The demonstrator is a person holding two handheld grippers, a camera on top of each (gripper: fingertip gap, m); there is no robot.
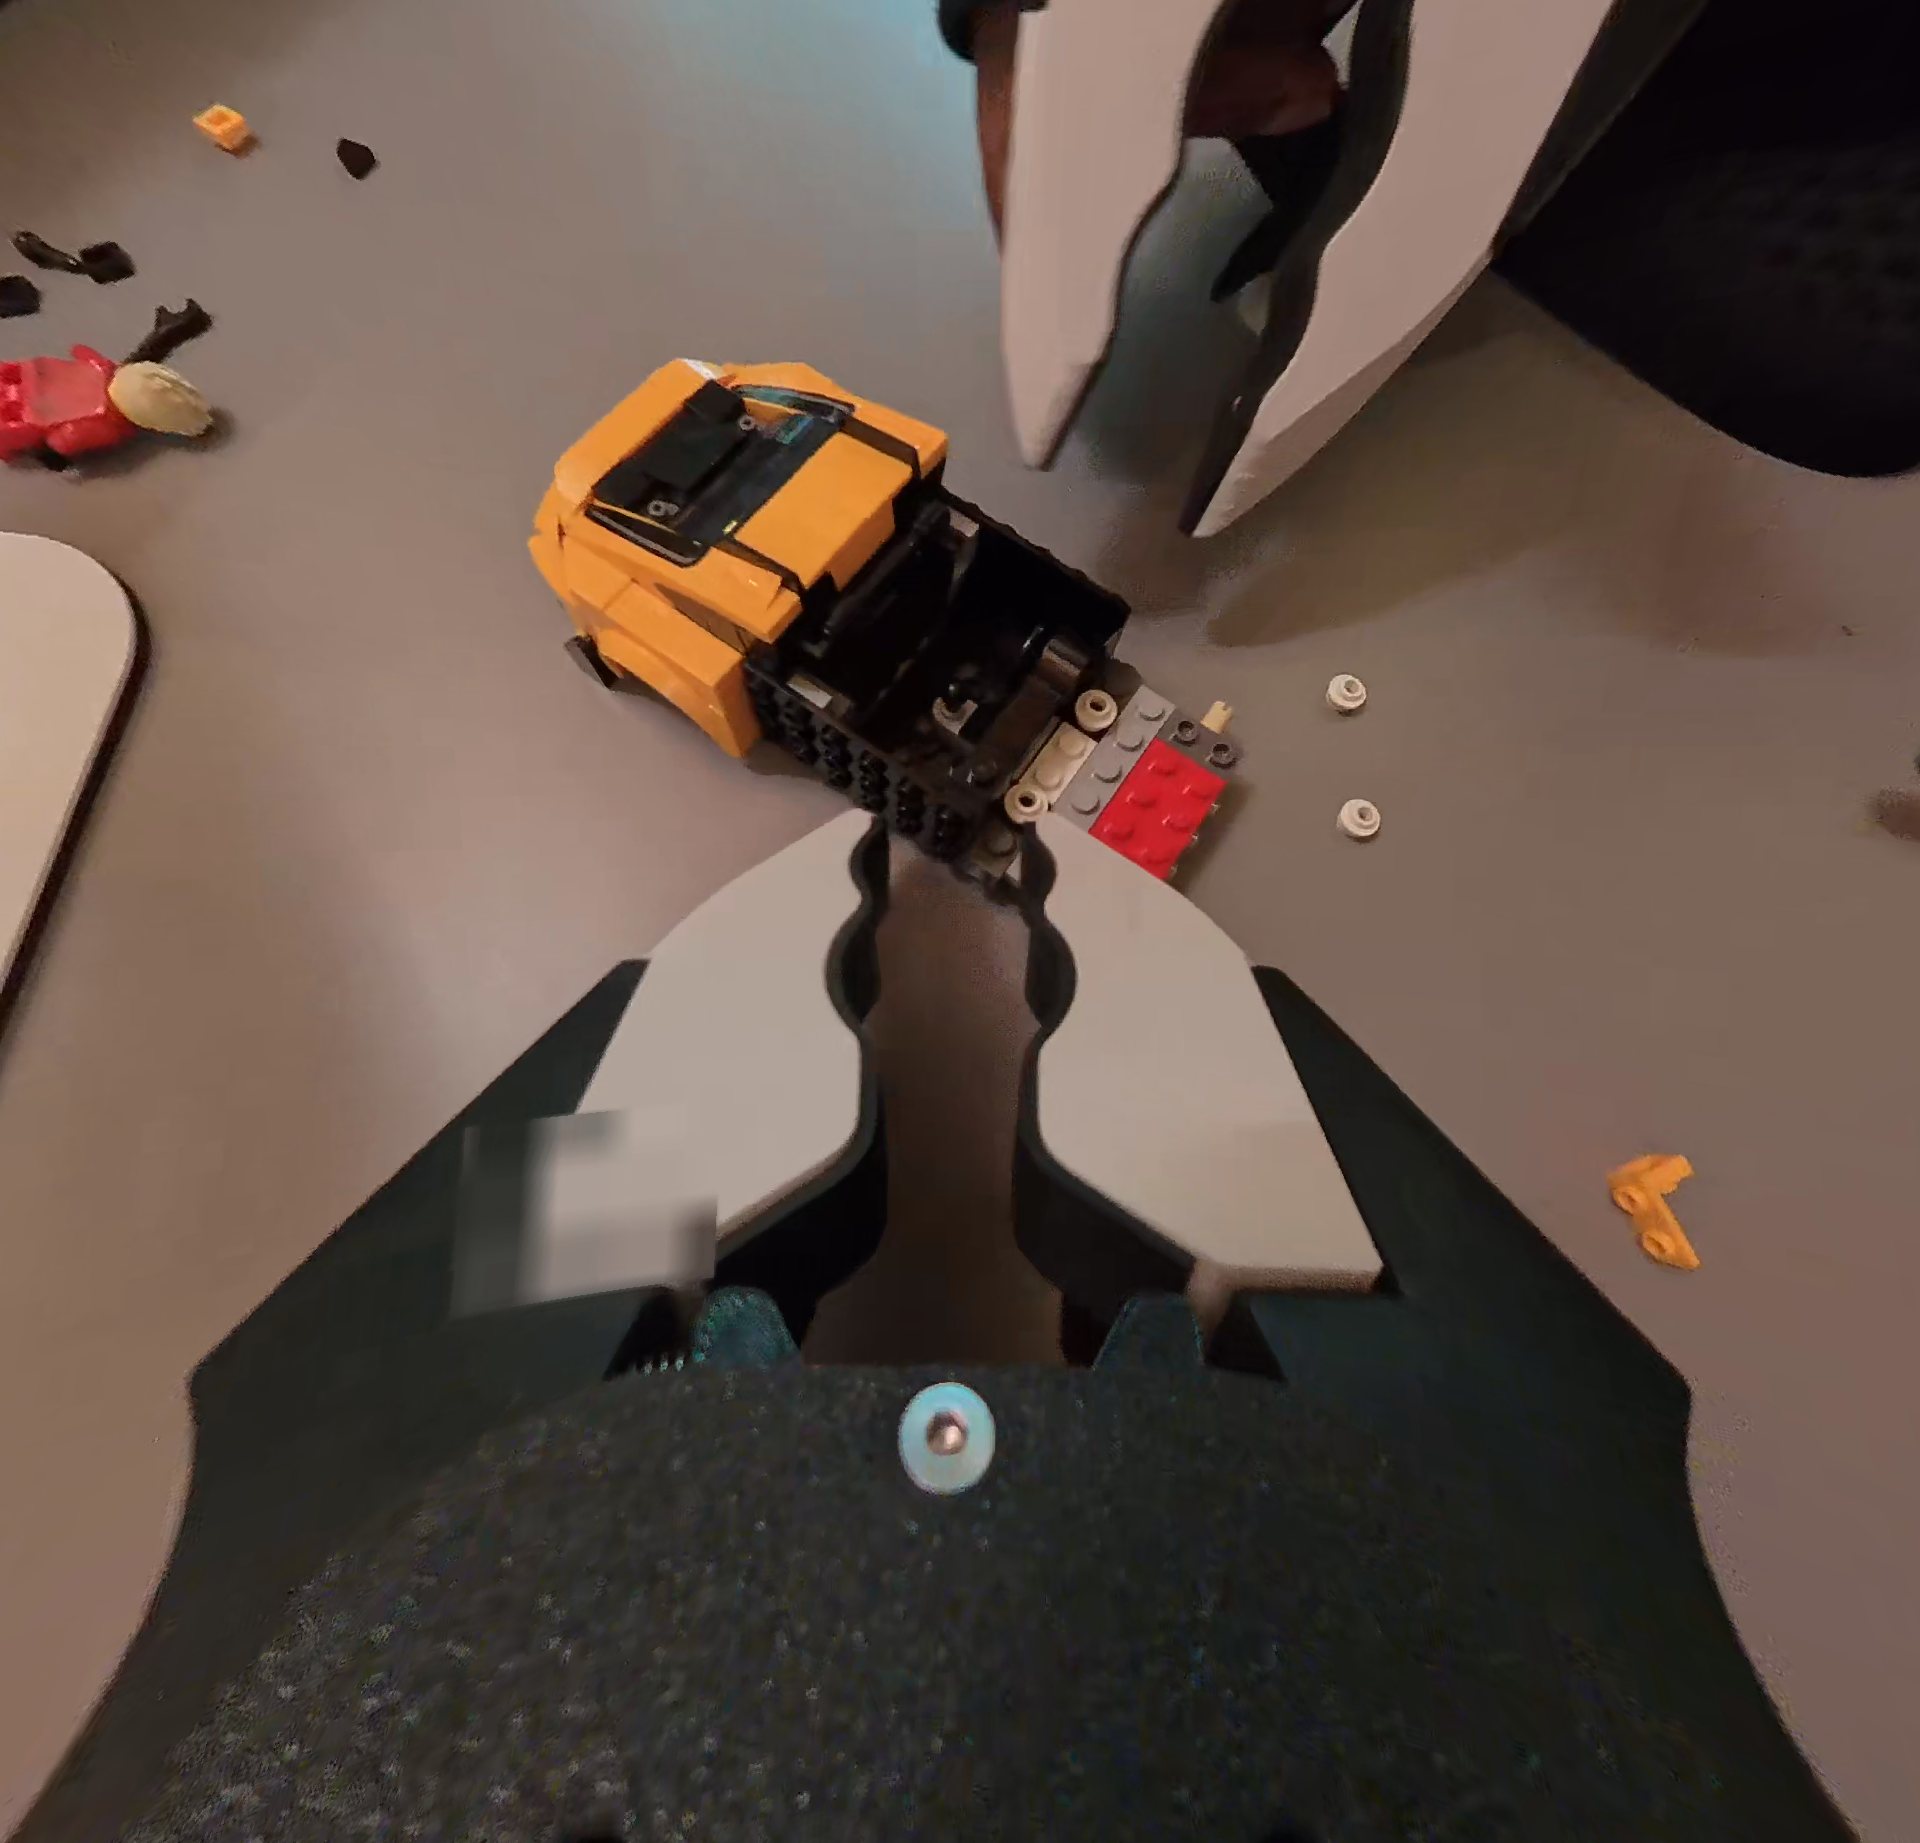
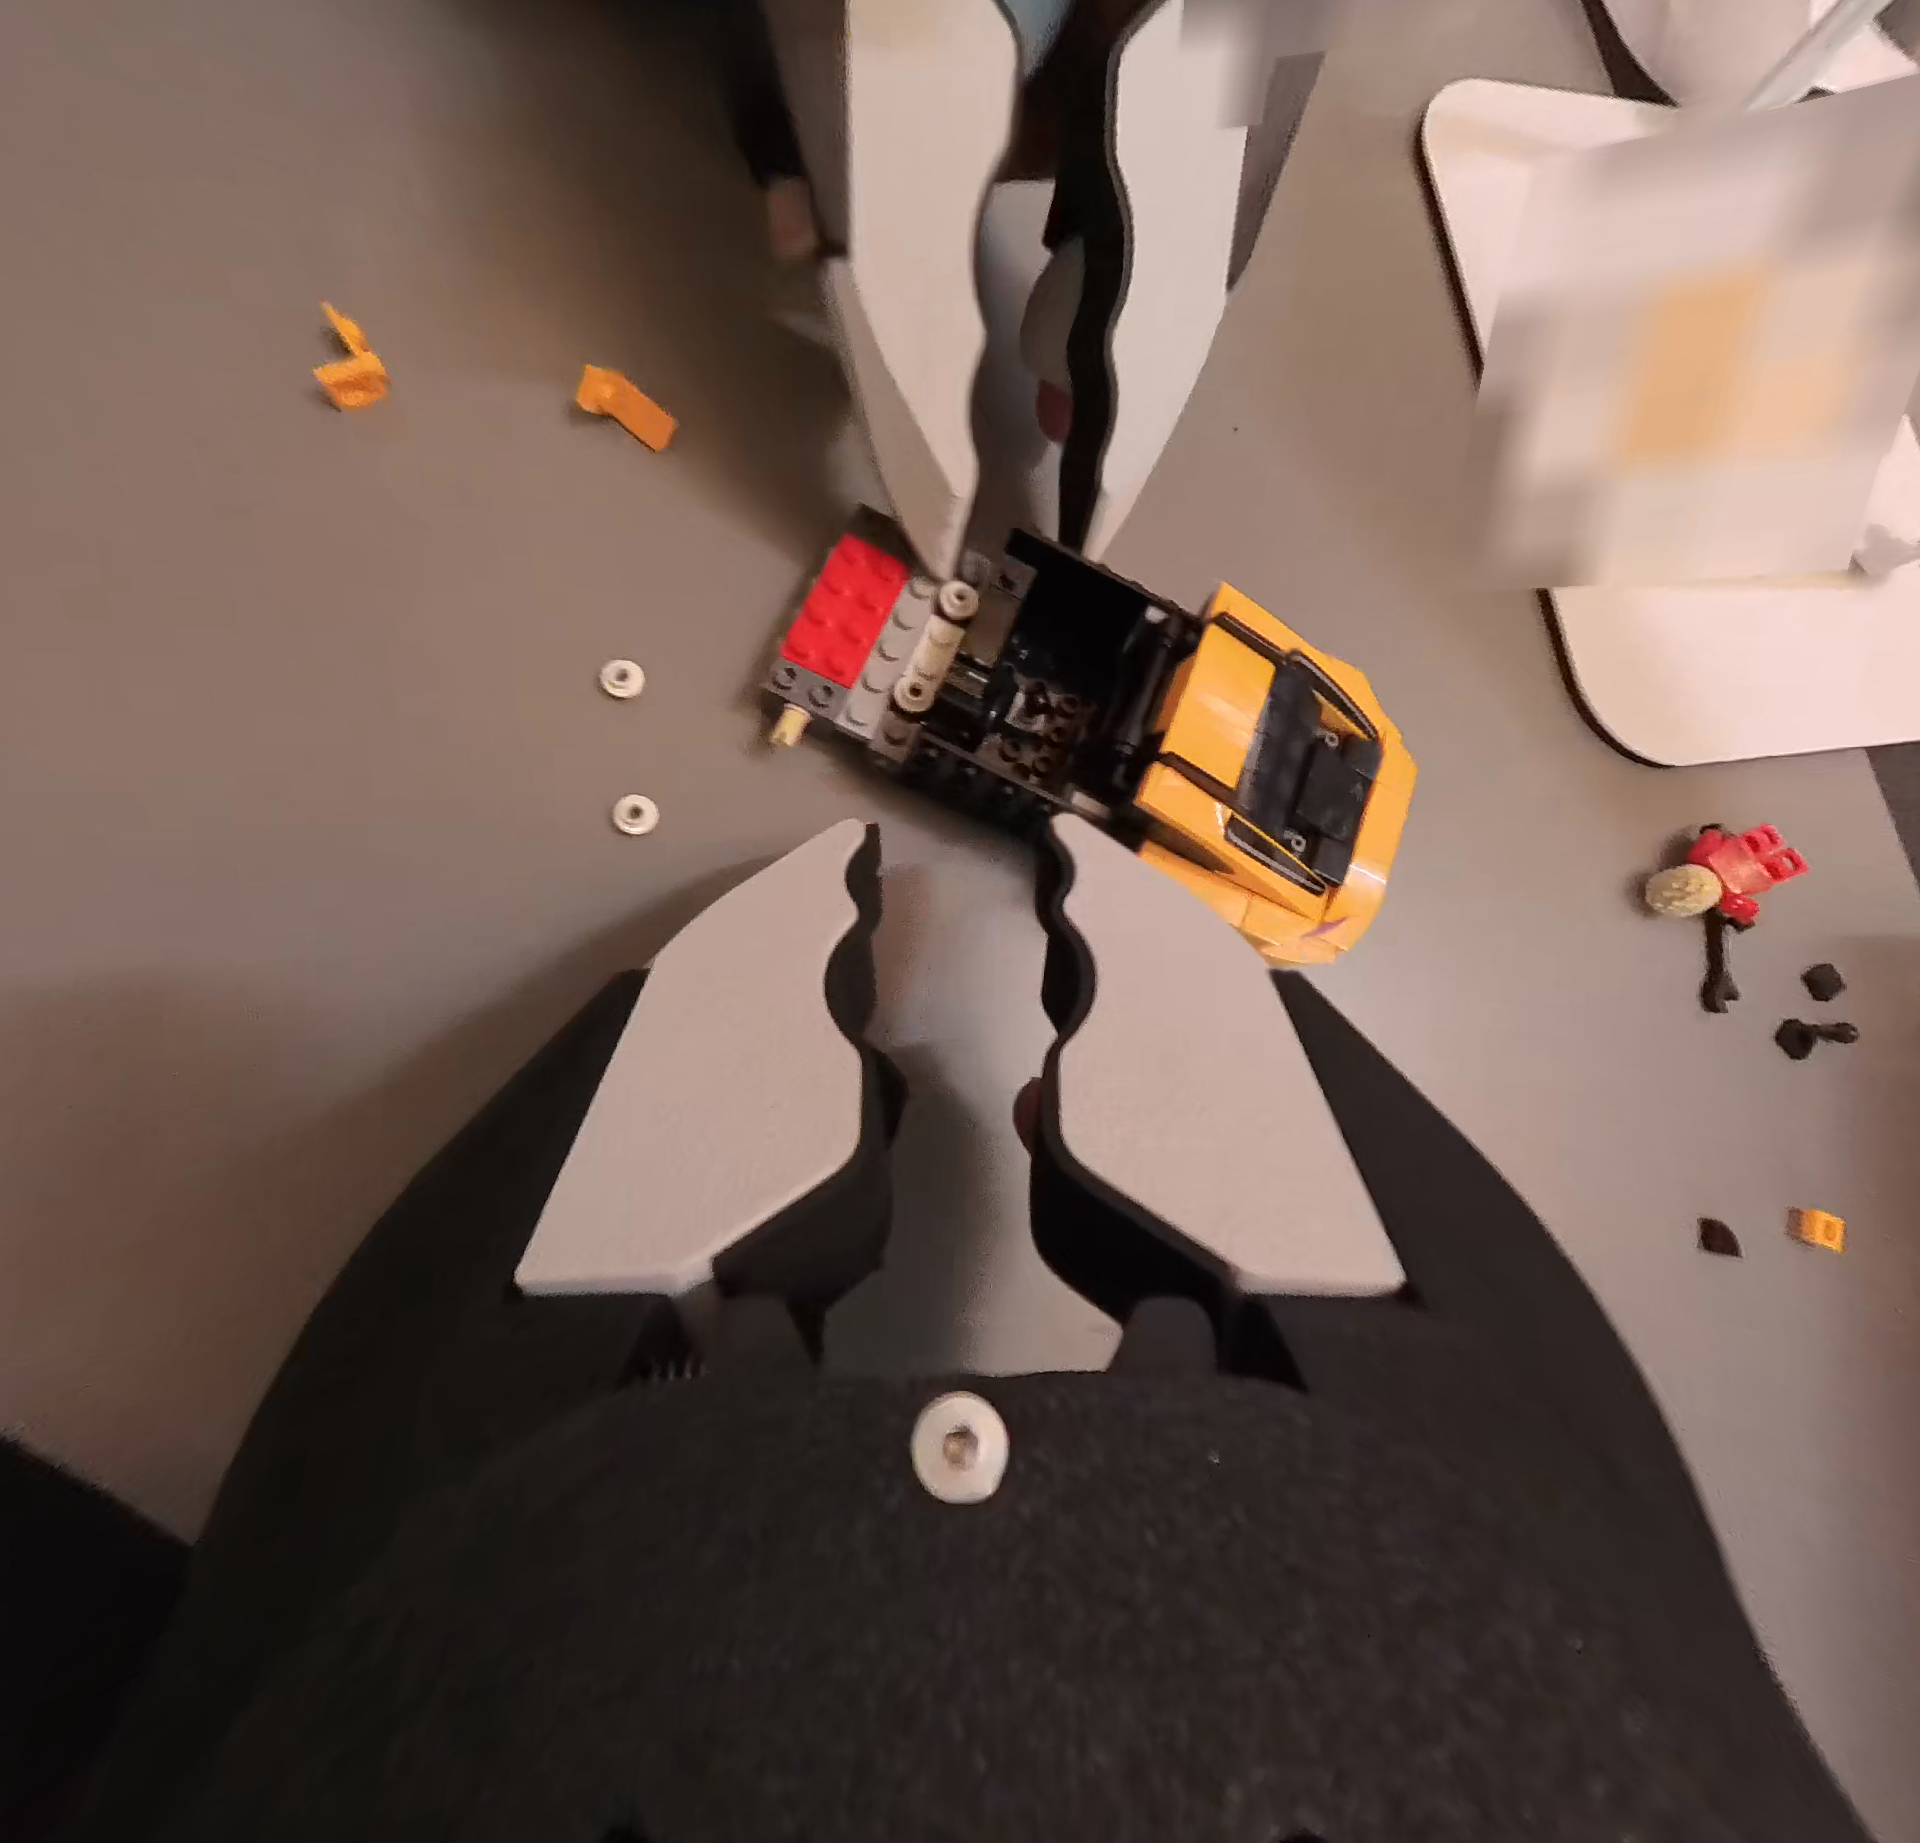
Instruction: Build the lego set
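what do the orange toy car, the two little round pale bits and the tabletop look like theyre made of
Orange toy car: moulded plastic bricks, going by the studs and glossy highlights.
Two round pale bits: probably the same plastic; small studded rounds, duller sheen.
Tabletop: smooth matte grey, perhaps laminate; no grain shows, so it stays open.

My fingers (image 1: 748, 1014) are pale grey with black pads, on black mounts. The car (image 1: 727, 536) is orange with a black roof and black chassis; its stripped end carries a red plate (image 1: 1164, 791), grey strips and cream studs. The tabletop (image 1: 416, 858) is plain grey. Orange bits (image 1: 1652, 1211) and a red figure (image 1: 73, 411) lie loose.
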